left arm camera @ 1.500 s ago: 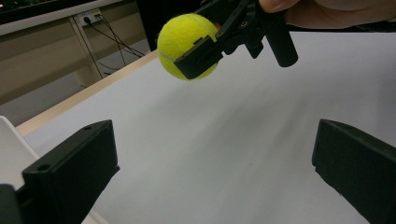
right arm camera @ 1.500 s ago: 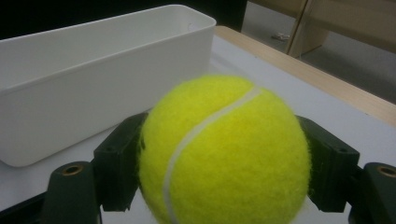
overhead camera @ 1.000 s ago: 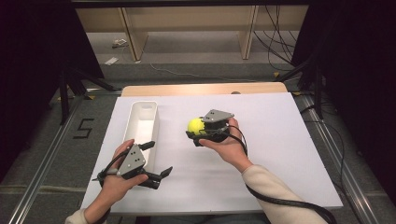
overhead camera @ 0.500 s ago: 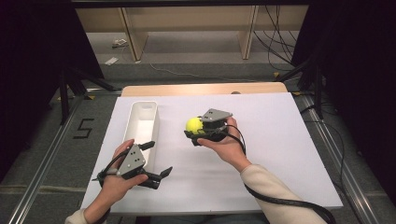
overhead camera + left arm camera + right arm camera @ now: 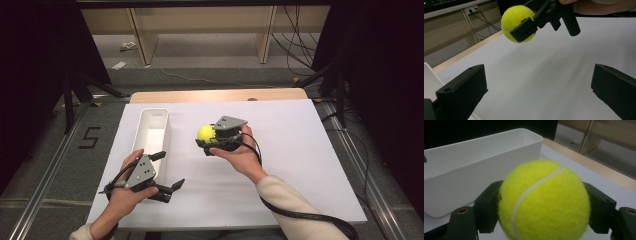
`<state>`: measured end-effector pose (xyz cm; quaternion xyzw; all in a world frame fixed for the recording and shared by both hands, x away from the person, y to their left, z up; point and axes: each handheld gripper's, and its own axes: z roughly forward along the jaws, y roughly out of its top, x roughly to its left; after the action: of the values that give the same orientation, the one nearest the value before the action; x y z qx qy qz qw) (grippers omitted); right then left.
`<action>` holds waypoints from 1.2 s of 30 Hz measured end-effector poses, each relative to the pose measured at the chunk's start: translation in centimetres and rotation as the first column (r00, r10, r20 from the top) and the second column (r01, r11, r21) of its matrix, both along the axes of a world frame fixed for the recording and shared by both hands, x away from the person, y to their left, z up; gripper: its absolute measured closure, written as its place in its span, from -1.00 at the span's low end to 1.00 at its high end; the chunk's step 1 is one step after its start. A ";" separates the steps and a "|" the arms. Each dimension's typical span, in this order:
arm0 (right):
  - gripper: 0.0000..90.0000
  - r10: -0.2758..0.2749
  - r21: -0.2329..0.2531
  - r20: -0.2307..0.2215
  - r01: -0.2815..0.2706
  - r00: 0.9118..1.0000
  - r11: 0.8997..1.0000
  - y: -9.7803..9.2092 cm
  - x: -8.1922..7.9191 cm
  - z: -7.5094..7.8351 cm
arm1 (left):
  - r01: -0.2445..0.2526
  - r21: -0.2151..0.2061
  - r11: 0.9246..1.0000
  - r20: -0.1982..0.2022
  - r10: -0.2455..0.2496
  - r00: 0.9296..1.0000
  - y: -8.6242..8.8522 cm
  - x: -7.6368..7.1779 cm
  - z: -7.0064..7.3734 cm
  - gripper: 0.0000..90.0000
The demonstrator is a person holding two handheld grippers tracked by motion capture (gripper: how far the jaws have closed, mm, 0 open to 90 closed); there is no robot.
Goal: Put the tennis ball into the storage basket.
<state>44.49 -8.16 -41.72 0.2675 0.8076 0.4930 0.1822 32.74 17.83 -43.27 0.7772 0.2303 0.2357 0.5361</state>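
A yellow tennis ball [image 5: 205, 133] is held above the white table, with my right gripper [image 5: 206, 137] shut on it; both jaws press its sides in the right gripper view, ball [image 5: 543, 201]. A long white bin [image 5: 150, 134] lies to the ball's left, its wall [image 5: 469, 177] close beyond the ball. My left gripper [image 5: 168, 171] rests low near the table's front left, open, nothing between its jaws. In the left gripper view the ball [image 5: 515, 21] hangs ahead in the right gripper [image 5: 527, 26].
The white table sheet [image 5: 300, 150] stretches wide to the right of the hands. A wooden strip [image 5: 215, 96] runs along its far edge. Metal rails [image 5: 45, 175] flank the table; cables trail on the floor at right.
The right gripper with the ball has drifted slightly left, toward the bin. The left gripper has hardly moved.
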 end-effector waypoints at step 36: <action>-0.42 0.031 0.015 -0.015 -0.031 0.999 0.999 1.7 0.1 0.1 | 0.006 -0.002 1.000 -0.001 -0.006 1.000 0.0 0.0 0.0 -1.00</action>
<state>44.55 -6.50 -41.63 0.2602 0.8093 0.4997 0.1663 32.73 17.80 -43.26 0.7774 0.2284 0.2335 0.5375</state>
